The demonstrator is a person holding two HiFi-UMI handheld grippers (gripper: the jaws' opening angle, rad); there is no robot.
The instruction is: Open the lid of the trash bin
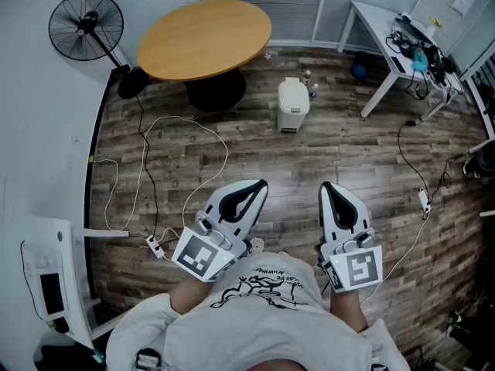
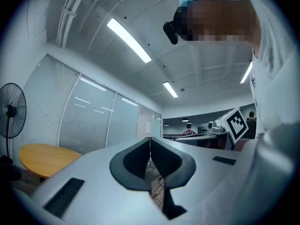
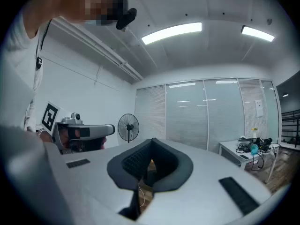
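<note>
A small cream trash bin stands on the wooden floor beside the round table, its lid down. Both grippers are held close to the person's chest, far from the bin. The left gripper points up and right, its jaws pressed together with nothing between them. The right gripper points up and slightly left, jaws also together and empty. In the left gripper view the left gripper aims at the ceiling and glass wall. In the right gripper view the right gripper does the same; the bin shows in neither.
A round wooden table stands left of the bin and a black fan at far left. A white desk with cables is at the right. White cable loops across the floor to a power strip. Bottles sit behind the bin.
</note>
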